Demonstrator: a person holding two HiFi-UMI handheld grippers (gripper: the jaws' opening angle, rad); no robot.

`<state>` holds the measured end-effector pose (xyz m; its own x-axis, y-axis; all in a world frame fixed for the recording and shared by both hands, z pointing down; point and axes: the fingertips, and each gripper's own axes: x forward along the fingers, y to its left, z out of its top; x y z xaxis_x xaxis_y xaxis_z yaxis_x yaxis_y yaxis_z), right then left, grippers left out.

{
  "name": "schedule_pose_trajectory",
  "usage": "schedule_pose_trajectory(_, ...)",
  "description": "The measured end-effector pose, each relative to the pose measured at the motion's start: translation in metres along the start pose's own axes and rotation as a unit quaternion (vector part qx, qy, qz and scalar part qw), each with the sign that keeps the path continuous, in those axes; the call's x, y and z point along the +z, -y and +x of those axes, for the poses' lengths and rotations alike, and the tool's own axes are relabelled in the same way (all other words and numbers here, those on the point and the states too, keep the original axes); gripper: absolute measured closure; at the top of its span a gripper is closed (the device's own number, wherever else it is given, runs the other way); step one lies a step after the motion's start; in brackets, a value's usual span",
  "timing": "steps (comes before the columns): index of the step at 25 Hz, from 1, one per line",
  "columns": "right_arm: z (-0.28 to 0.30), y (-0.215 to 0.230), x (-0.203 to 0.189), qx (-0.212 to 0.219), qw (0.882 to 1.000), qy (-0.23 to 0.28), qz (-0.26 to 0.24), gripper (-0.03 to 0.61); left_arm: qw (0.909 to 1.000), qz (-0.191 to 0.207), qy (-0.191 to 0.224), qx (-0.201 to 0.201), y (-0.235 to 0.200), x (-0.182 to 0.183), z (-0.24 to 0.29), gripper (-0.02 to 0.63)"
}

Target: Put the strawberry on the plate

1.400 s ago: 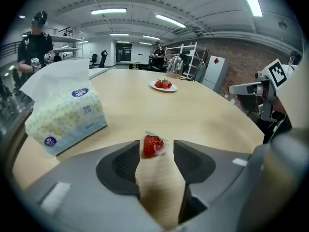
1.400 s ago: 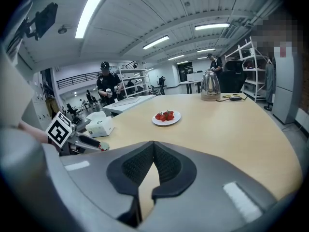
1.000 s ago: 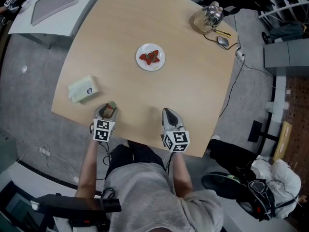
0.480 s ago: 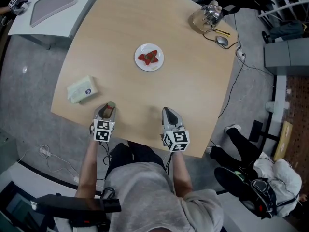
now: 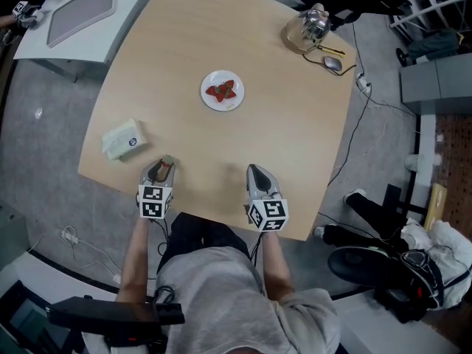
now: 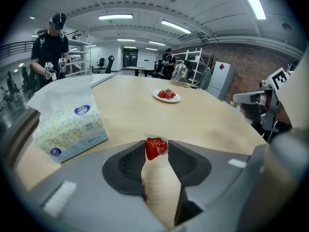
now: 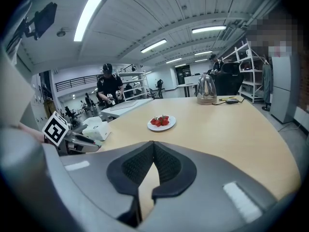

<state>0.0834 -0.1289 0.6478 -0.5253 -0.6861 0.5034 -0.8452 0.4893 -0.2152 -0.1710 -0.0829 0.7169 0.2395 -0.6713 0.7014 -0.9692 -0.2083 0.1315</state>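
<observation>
Head view, work surface: a light wooden table (image 5: 295,146), seen from steeply above.
Head view, left gripper: the left gripper (image 5: 166,162) sits at the near table edge, with a small red strawberry (image 5: 165,169) between its jaw tips.
Head view, strawberry axis: it is too small here to read reliably.
Head view, right gripper: the right gripper (image 5: 254,169) is at the same near edge, well apart from the left gripper.
Head view, target: a round white plate (image 5: 221,106) lies mid-table, well beyond both grippers, and carries a few red berries (image 5: 222,90).
Head view, other item: a pale rectangular tissue pack (image 5: 123,138) lies near the left gripper.
Left gripper view, tool state: the left gripper (image 6: 157,143) has just been closing its jaws. The pads now clamp the strawberry (image 6: 155,148) at the tips.
Left gripper view, strawberry axis: the long axis stands roughly upright between the pads, with the green leaf cap up and the narrow end pointing down, slightly left.
Left gripper view, surroundings: the tissue pack (image 6: 67,124) is close on the left and the plate (image 6: 175,100) is far ahead.
Right gripper view, tool state: the right gripper (image 7: 153,144) has its jaw tips together, with nothing between them.
Right gripper view, surroundings: the plate (image 7: 164,127) with the berries (image 7: 160,121) is ahead, and the tissue pack (image 7: 94,128) is on the left.
</observation>
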Motion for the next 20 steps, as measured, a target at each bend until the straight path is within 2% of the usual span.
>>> schedule_pose_trajectory(11, -0.011, 0.006, 0.015, -0.005, 1.000, 0.021, 0.003, 0.572, 0.9989, 0.002, 0.048, -0.005, 0.022, 0.048, -0.021, 0.449)
schedule_pose_trajectory(20, -0.024, 0.027, 0.023, -0.042, 0.998, 0.038, 0.018, 0.572, 0.9970, 0.022, 0.066, -0.032, 0.040, 0.079, -0.017, 0.449)
